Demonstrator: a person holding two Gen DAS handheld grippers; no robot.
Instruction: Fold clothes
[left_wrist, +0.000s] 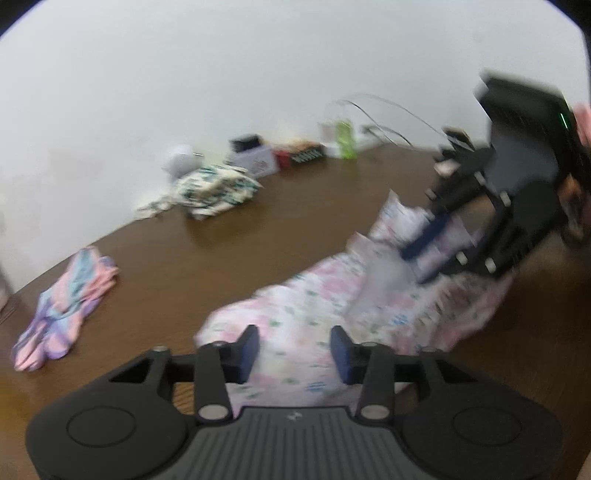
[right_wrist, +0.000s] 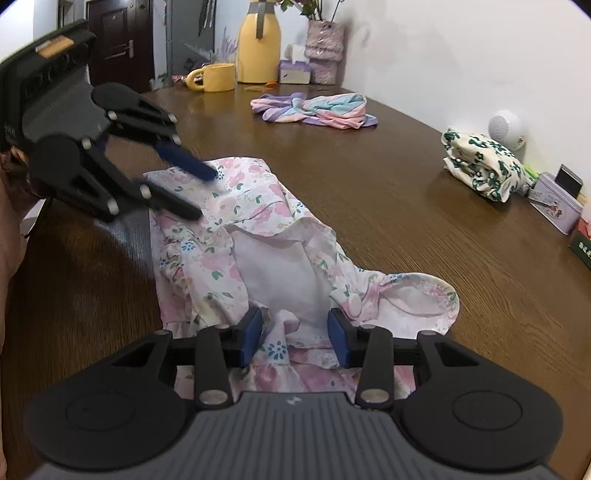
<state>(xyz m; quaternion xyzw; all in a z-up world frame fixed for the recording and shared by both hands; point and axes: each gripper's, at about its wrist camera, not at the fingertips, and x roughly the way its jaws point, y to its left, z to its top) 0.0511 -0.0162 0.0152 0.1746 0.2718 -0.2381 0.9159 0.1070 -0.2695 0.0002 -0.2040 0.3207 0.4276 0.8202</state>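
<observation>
Pink floral garment (right_wrist: 258, 236), thin and crumpled with its pale lining exposed, lies on the glossy wood-grain table (right_wrist: 406, 192) between both tools. Right gripper (right_wrist: 295, 334): blue-padded jaws spread wide above the garment's near hem, gripping nothing. Left gripper (left_wrist: 294, 349), (right_wrist: 207, 192): jaws likewise parted, tips over the far edge, holding nothing; contact cannot be told. Well apart lie a folded green-printed cloth (right_wrist: 484, 166) and a bundled pastel striped cloth (right_wrist: 314, 109). A glossy yellow mug (right_wrist: 216, 76) stands beyond.
</observation>
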